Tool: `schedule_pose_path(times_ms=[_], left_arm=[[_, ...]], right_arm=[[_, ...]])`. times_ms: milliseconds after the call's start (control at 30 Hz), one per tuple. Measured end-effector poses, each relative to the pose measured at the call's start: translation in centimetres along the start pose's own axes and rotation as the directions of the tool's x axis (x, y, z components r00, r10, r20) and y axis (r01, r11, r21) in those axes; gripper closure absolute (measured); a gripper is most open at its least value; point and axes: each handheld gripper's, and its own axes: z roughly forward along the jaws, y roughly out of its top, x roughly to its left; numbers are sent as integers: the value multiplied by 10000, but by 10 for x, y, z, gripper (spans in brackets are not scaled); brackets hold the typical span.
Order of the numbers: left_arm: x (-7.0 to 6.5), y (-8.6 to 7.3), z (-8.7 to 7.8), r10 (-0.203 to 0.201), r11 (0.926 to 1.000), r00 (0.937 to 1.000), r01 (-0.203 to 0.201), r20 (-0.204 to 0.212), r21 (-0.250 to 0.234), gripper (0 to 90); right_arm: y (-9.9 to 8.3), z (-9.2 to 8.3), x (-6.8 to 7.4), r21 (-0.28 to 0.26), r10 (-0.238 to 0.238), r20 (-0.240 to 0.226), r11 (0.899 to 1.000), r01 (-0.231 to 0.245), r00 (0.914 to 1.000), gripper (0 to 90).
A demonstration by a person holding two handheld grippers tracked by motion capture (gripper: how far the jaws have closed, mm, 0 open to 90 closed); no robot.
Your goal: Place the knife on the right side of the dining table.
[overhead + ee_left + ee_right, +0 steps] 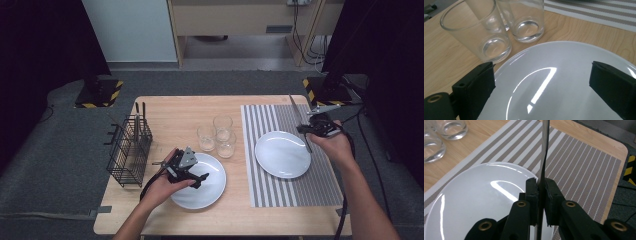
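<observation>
My right gripper (311,129) is shut on a metal table knife (298,114), held above the right edge of a white plate (280,155) that lies on a striped placemat (265,190). In the right gripper view the pads (532,192) clamp the knife (544,150) edge-on, and its long end runs up and away over the placemat (579,170). My left gripper (200,179) hangs open over a second white plate (210,192) near the front of the table. Its jaws stand wide apart above that plate (554,82) with nothing between them.
Three empty glasses (222,122) (205,137) (226,144) stand in a cluster between the plates, close in front of the left gripper (541,75). A black wire cutlery basket (129,150) with dark-handled utensils stands at the table's left edge.
</observation>
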Motion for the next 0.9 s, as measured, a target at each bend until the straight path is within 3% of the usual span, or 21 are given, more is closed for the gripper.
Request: schedule_pose_path(times_ms=[200, 467, 900], left_arm=[[0, -1, 1, 43, 10000, 10000, -43, 75, 62, 56], [5, -4, -1, -95, 9999, 9999, 96, -63, 62, 56], [5, -6, 0, -101, 9998, 9998, 104, -146, 177, 56]], right_arm=[[-1, 9, -9, 274, 22, 163, 9996, -26, 9999, 829], [2, 7, -19, 242, 126, 332, 9996, -134, 9994, 828], [-1, 21, -25, 700, 73, 509, 9975, -108, 9987, 829]])
